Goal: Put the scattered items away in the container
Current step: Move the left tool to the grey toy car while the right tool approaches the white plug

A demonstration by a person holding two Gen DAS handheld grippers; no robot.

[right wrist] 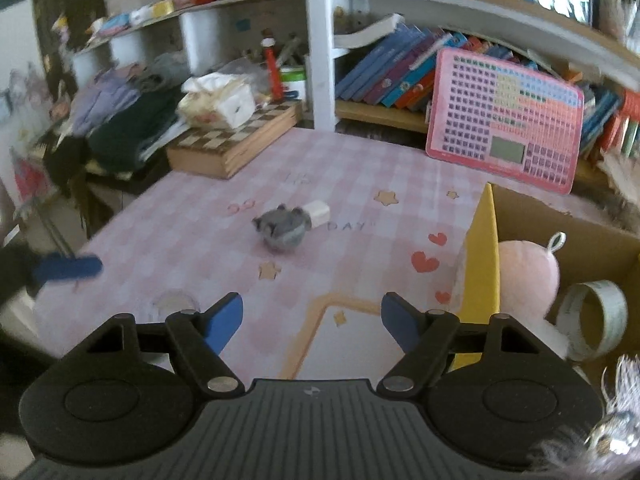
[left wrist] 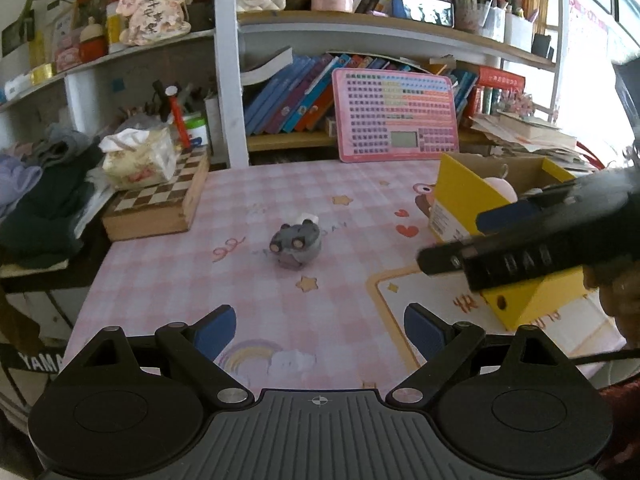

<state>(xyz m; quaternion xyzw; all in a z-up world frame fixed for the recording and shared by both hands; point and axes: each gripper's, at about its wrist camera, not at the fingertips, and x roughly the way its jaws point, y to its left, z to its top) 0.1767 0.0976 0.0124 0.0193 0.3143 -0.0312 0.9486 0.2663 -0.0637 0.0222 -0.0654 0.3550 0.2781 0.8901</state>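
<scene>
A small grey plush toy (left wrist: pixel 296 246) (right wrist: pixel 282 229) lies in the middle of the pink checked mat, with a little white block (left wrist: pixel 308 218) (right wrist: pixel 319 212) touching its far side. My left gripper (left wrist: pixel 319 334) hovers open over the mat's near edge, in line with the toy and well short of it. My right gripper (right wrist: pixel 312 322) is open and empty too, beside the yellow cardboard box (left wrist: pixel 460 196) (right wrist: pixel 482 256). Inside the box are a pink plush (right wrist: pixel 528 276) and a roll of tape (right wrist: pixel 596 320). The right gripper's fingers (left wrist: pixel 444 256) cross in front of the box in the left wrist view.
A wooden chess box (left wrist: pixel 160 204) with a tissue pack (left wrist: pixel 140 160) on it stands at the mat's far left, next to piled clothes (left wrist: pixel 44 200). A pink keypad board (left wrist: pixel 400 114) leans against the bookshelf behind. The table edge drops off on the left.
</scene>
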